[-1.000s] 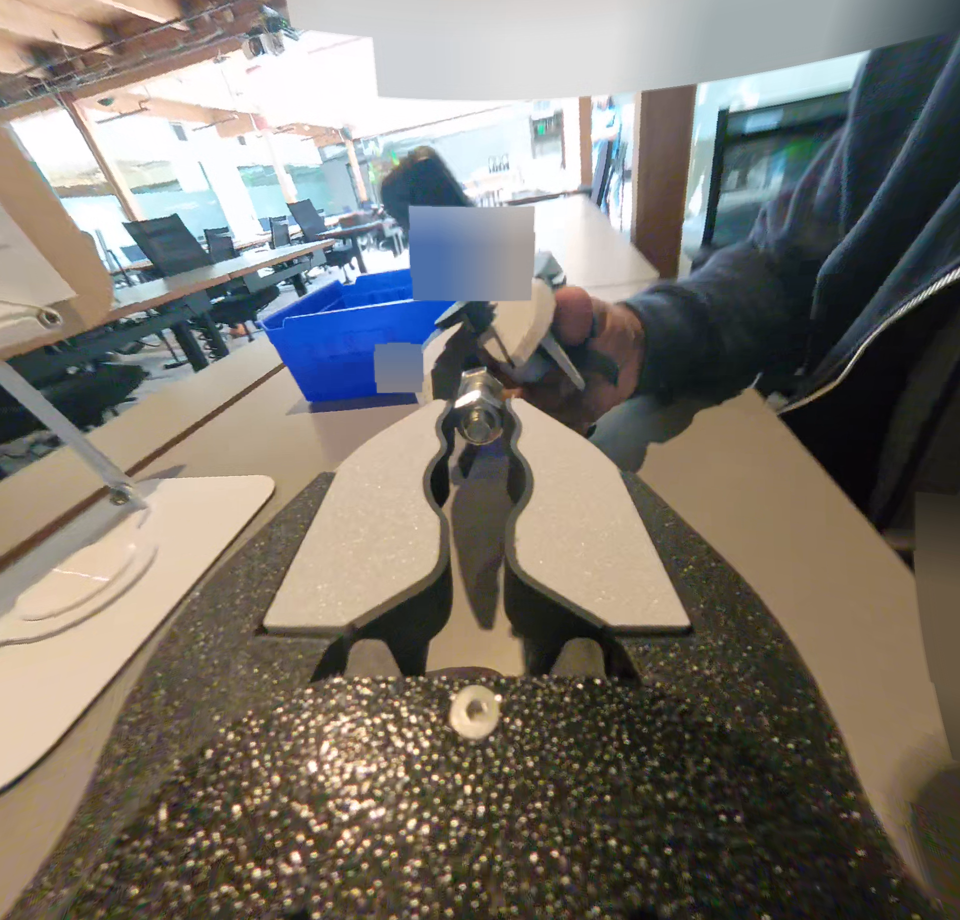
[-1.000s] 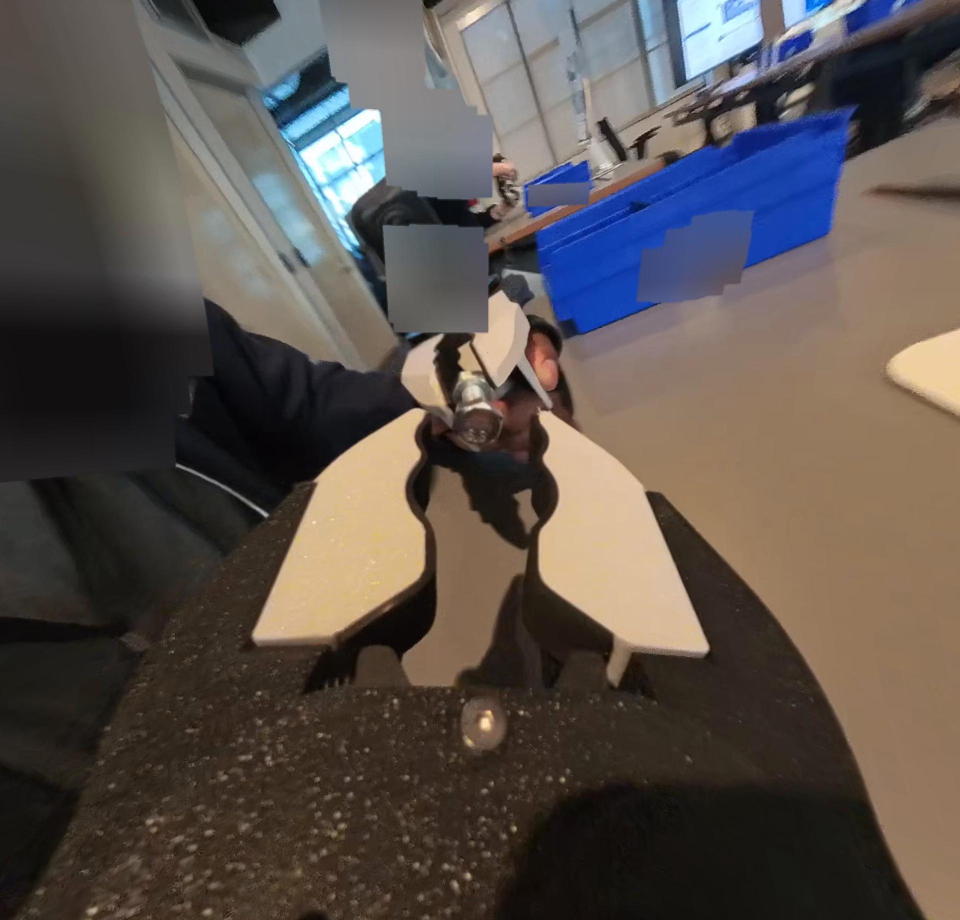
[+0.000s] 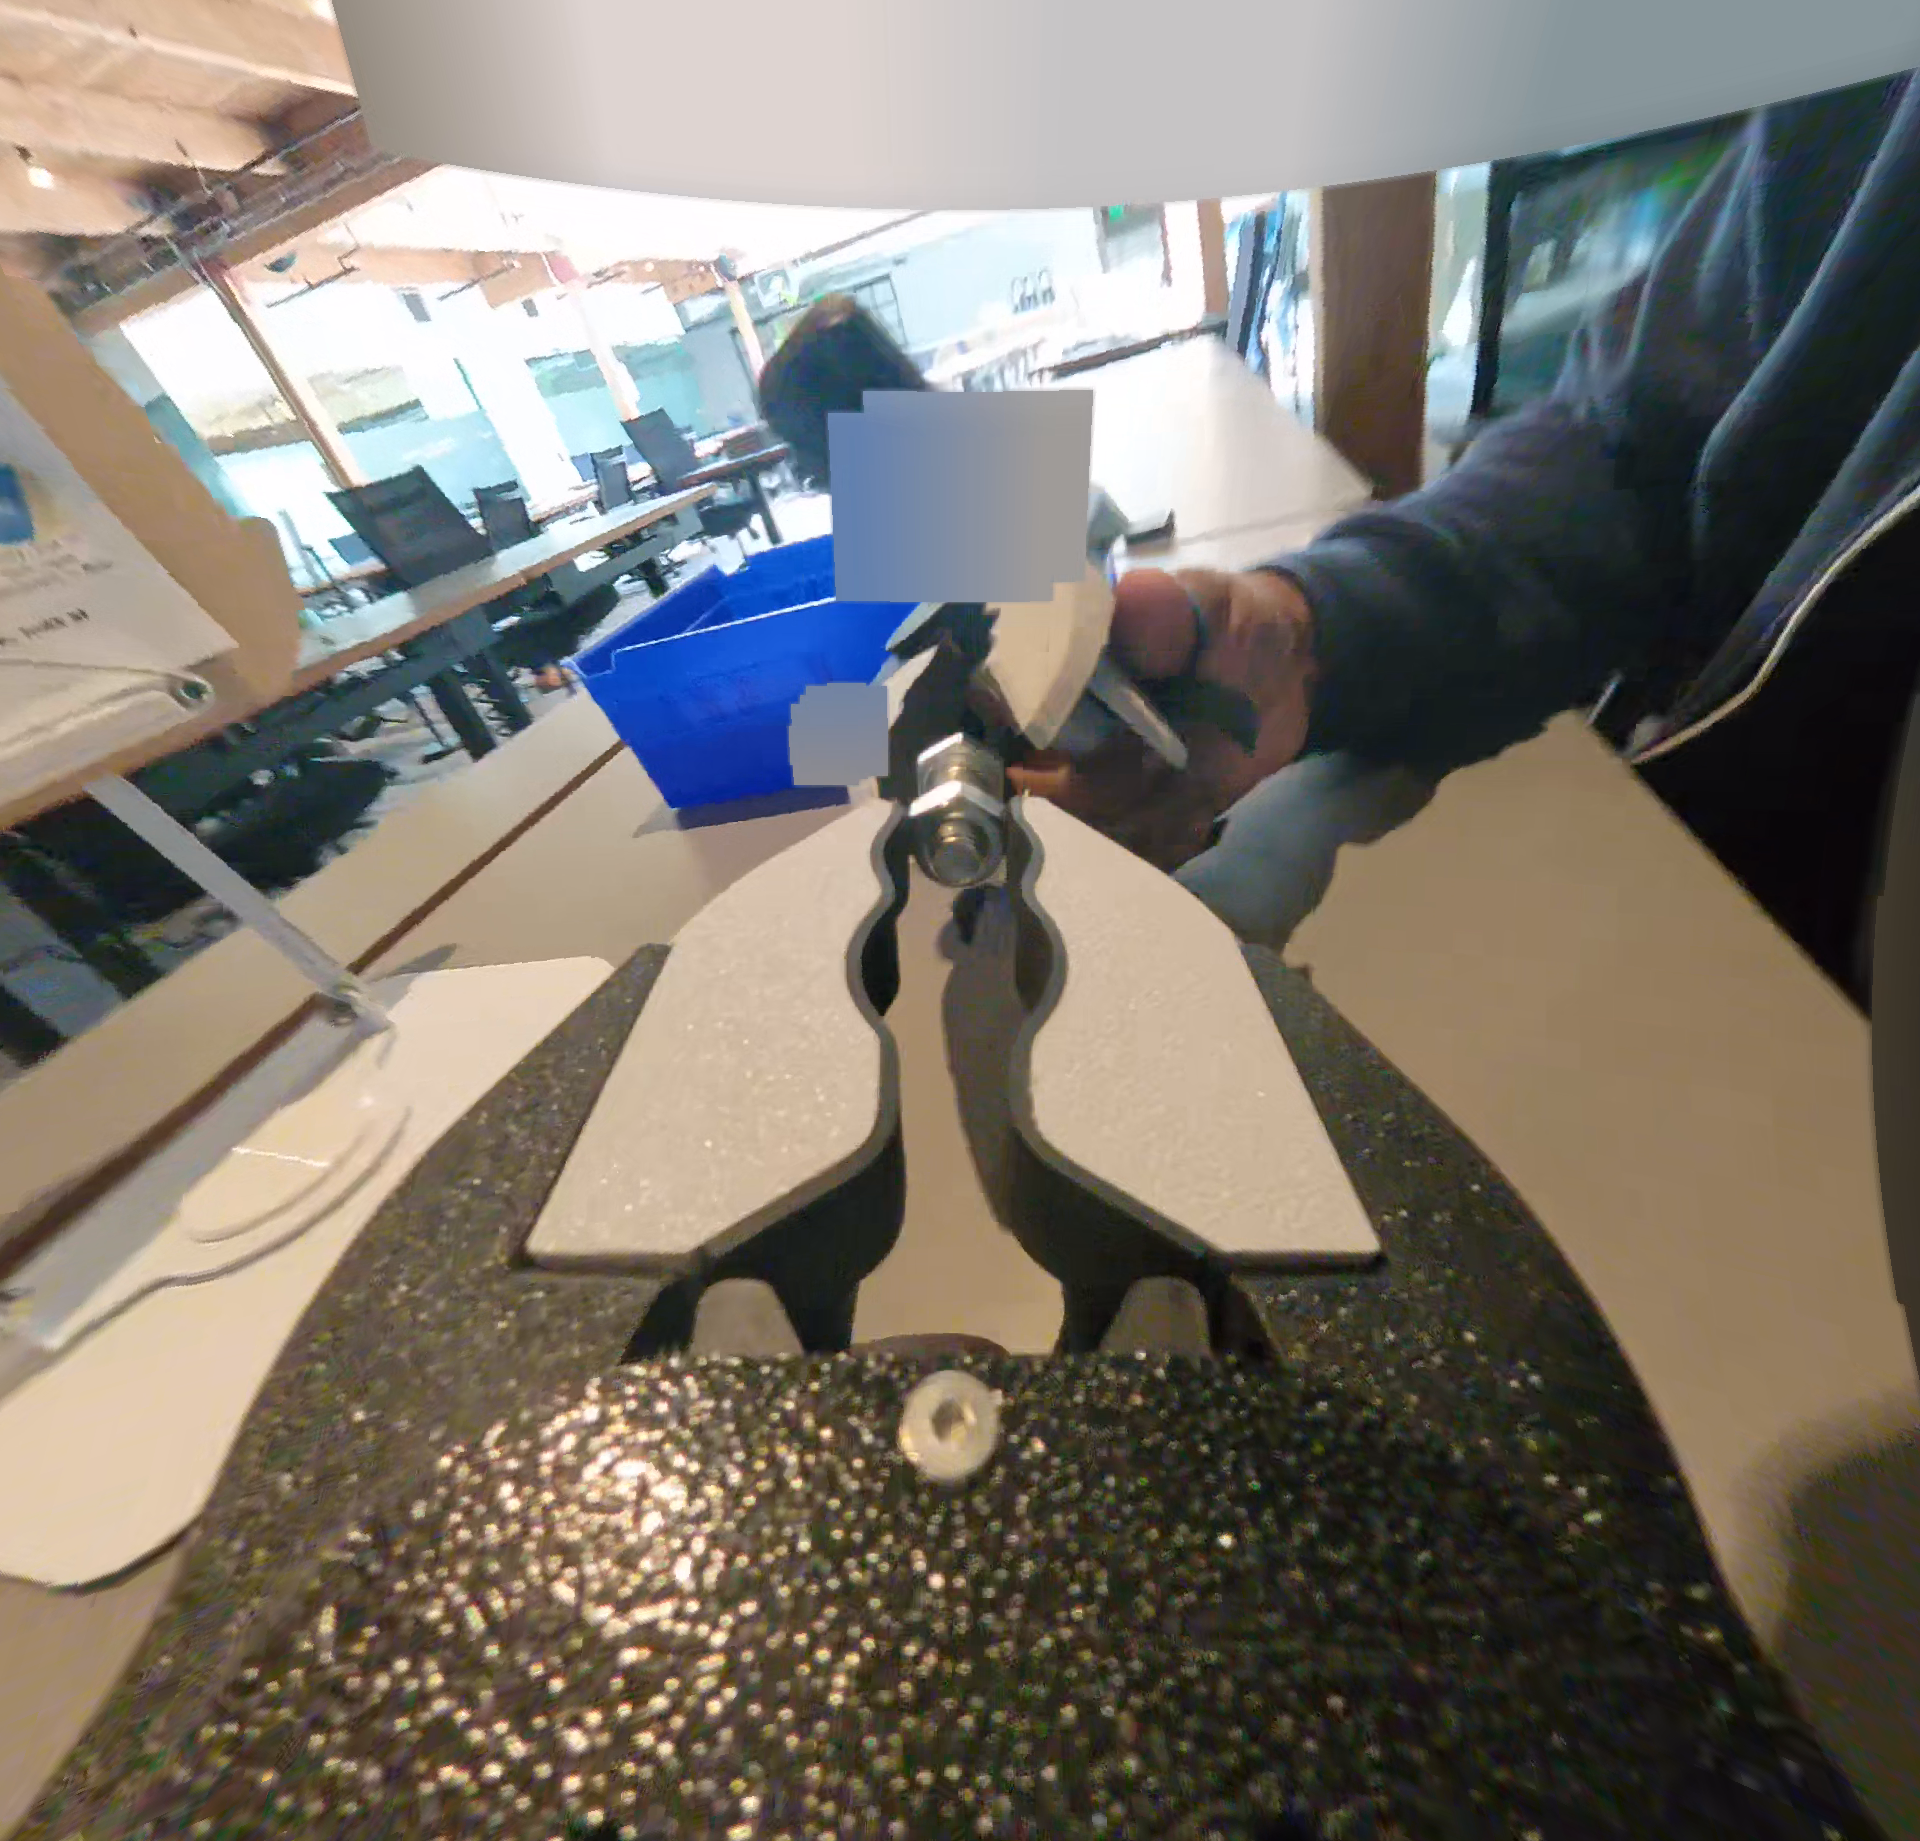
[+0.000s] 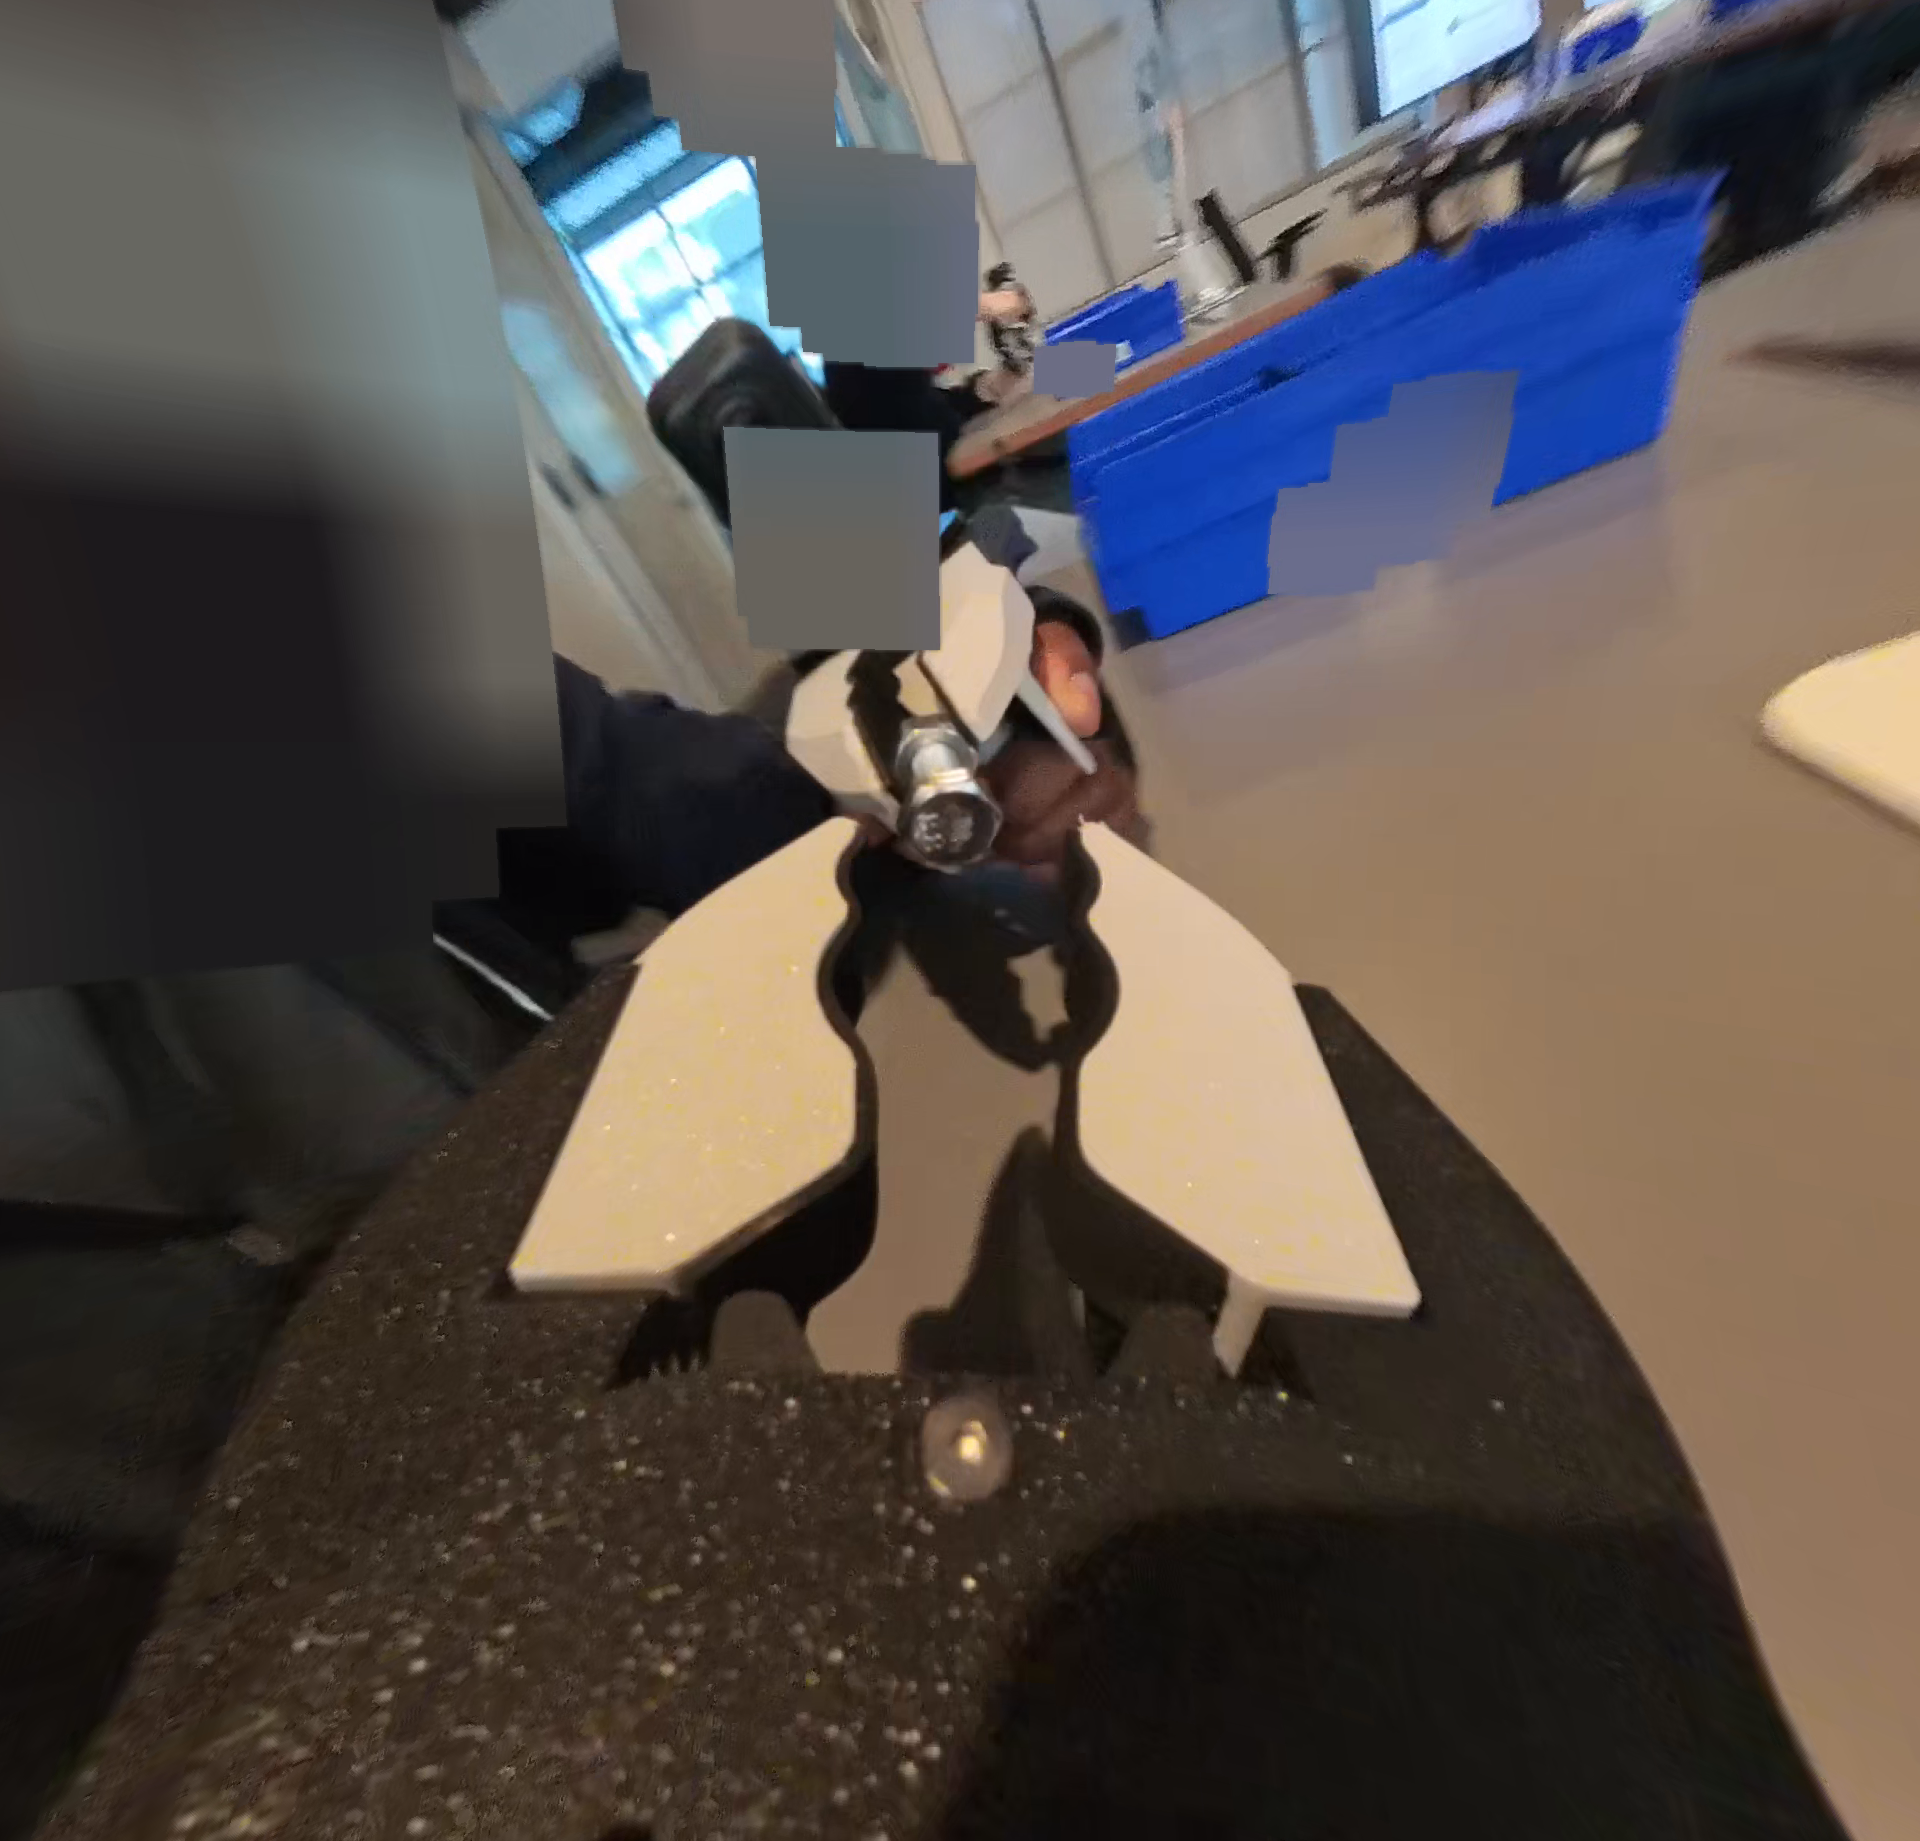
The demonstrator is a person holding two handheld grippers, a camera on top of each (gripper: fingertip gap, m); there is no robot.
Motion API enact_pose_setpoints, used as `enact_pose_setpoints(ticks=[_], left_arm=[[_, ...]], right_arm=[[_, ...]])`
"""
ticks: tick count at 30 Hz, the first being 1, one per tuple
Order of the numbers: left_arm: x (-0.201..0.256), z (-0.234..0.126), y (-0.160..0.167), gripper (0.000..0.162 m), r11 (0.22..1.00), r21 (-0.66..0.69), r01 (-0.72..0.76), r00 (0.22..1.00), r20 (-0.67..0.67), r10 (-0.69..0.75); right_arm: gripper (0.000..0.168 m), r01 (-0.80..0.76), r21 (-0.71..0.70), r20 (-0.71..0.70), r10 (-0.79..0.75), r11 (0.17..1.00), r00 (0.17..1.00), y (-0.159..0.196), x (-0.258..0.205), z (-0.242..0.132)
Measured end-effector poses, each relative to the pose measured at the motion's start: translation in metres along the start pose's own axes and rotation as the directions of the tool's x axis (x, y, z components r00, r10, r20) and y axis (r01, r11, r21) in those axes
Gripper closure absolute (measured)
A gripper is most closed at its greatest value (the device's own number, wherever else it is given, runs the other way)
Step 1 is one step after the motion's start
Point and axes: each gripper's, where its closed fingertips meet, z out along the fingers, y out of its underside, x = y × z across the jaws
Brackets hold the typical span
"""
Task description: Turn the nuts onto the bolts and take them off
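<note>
Gripping nut (image 3: 951,812), left tongs (image 3: 958,835).

**Open-plan office / lab space**

Long desks (image 3: 488,586) with black office chairs (image 3: 410,529) in rows, exposed timber ceiling beams (image 3: 156,56), glass partition walls (image 4: 1091,118). Lit monitor (image 4: 1449,20) at the far desk, blue storage bins (image 4: 1382,441) on the grey bench (image 4: 1507,856).

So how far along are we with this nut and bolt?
Done: the nut is threaded on, with the tip of the bolt poking past it. In hand: the left gripper is shut on the nut, and the right gripper flanks the bolt head, though its grip is unclear. Left: backing the nut off. No other bolts show.
</note>
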Motion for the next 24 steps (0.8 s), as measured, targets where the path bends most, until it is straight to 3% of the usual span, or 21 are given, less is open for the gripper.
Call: enact_pose_setpoints(ticks=[3, 6, 9, 12, 16, 19, 22, 24], left_arm=[[-0.003, -0.003, -0.006, 0.145, 0.990, 0.056, 0.129, 0.991, -0.040, -0.127], [-0.003, -0.004, -0.008, 0.145, 0.975, 0.085, 0.206, 0.977, -0.081, -0.199], [0.001, -0.002, -0.007, 0.145, 0.969, 0.079, 0.235, 0.968, -0.112, -0.226], [0.006, 0.001, -0.006, 0.145, 0.970, 0.065, 0.236, 0.965, -0.136, -0.226], [0.007, 0.001, -0.001, 0.145, 0.989, 0.035, 0.145, 0.984, -0.106, -0.140], [0.008, 0.003, 0.003, 0.145, 0.999, -0.018, -0.039, 0.998, -0.044, 0.038], [0.011, 0.004, 0.004, 0.145, 0.979, -0.053, -0.194, 0.981, -0.001, 0.195], [0.009, 0.005, 0.005, 0.145, 0.980, -0.063, -0.190, 0.982, 0.010, 0.191]], right_arm=[[0.137, 0.264, -0.042, -0.128, -0.268, 0.964, 0.955, -0.006, -0.001, -0.002], [0.141, 0.429, -0.108, -0.182, -0.442, 0.897, 0.878, -0.005, -0.005, 0.001], [0.143, 0.501, -0.142, -0.200, -0.520, 0.854, 0.830, -0.003, -0.009, 0.004], [0.151, 0.495, -0.154, -0.193, -0.517, 0.855, 0.834, 0.001, -0.009, 0.006], [0.152, 0.350, -0.131, -0.134, -0.366, 0.928, 0.921, 0.005, -0.009, 0.006], [0.151, 0.100, -0.086, -0.028, -0.103, 0.991, 0.994, 0.008, -0.009, 0.004], [0.151, -0.194, -0.050, 0.127, 0.199, 0.980, 0.972, 0.009, -0.011, 0.002], [0.148, -0.240, -0.016, 0.161, 0.240, 0.971, 0.957, 0.007, -0.008, 0.001]])
